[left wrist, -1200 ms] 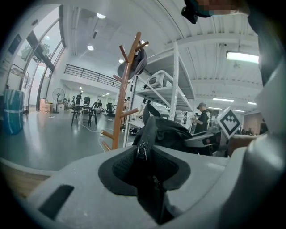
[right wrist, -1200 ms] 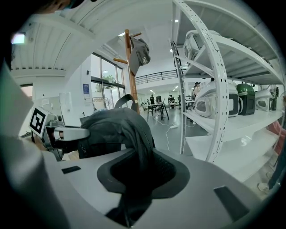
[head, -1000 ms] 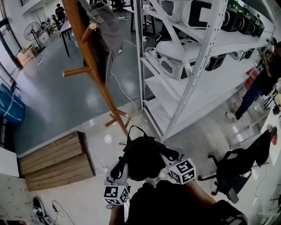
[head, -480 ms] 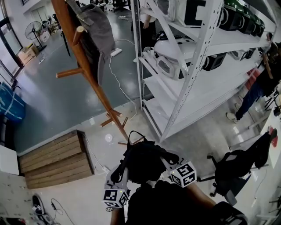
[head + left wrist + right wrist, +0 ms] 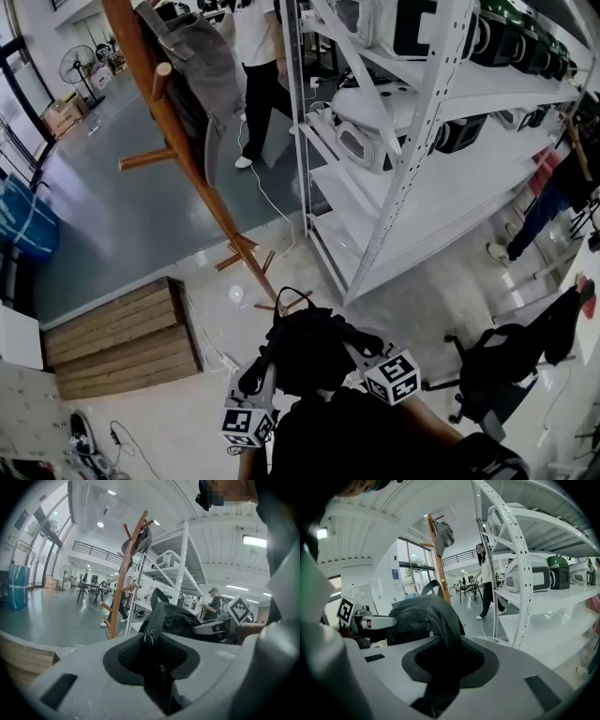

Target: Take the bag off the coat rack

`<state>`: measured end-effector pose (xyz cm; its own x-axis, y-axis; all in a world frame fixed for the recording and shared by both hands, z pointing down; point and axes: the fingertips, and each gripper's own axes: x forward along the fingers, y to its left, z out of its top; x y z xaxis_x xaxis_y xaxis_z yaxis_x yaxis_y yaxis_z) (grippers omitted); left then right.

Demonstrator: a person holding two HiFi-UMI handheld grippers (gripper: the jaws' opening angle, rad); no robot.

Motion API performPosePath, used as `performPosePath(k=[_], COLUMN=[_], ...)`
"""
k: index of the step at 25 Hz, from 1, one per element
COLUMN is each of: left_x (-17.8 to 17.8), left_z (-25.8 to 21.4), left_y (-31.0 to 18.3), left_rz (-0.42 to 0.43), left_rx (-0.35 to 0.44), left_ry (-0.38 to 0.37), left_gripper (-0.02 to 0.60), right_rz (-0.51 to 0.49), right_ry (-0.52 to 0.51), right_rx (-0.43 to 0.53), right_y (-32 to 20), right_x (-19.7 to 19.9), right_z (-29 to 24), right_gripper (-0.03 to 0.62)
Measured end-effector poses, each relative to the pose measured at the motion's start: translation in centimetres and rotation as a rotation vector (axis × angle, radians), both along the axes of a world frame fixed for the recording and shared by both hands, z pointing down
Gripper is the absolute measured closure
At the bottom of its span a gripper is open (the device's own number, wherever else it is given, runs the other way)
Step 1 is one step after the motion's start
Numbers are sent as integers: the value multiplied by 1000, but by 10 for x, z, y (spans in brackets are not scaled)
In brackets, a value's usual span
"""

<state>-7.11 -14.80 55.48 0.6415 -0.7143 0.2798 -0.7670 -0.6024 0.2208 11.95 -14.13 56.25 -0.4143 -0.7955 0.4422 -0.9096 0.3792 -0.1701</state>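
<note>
**A:** Starting at the left edge, what's down there?

**B:** A slatted wooden platform (image 5: 120,339) on the floor. Beside it the coat rack (image 5: 192,159) leans up across the head view, with a grey garment (image 5: 202,61) hanging on its upper pegs. A person (image 5: 260,70) in a white top stands behind it.

**A:** And the left gripper?

**B:** The left gripper (image 5: 263,368) is low in the frame and clenched on black fabric. In its own view a zip pull sits right between the pads, with cloth running down through the gap.

**A:** So where's the bag?

**B:** The bag (image 5: 306,345) is off the pegs. It is a black bundle hanging between the two grippers, in front of the rack's foot, with its top loop sticking up.

**A:** And the right side?

**B:** The right gripper (image 5: 355,341) is also clamped on the bag, and a thick fold of it drapes down between its jaws. Past that stands white metal shelving (image 5: 427,112) loaded with equipment. At the far right there's an office chair (image 5: 495,364) with something dark draped over it.
</note>
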Motion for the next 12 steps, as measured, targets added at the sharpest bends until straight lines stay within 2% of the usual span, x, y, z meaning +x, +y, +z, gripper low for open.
performPosePath(k=[12], left_x=[-1], left_z=[-1], left_y=[2], left_rz=[-4], left_rx=[3], left_ry=[4], left_gripper=[488], right_rz=[-19], right_ry=[-4], right_rx=[-12], right_y=[4], right_x=[-2], right_z=[2], right_gripper=[505])
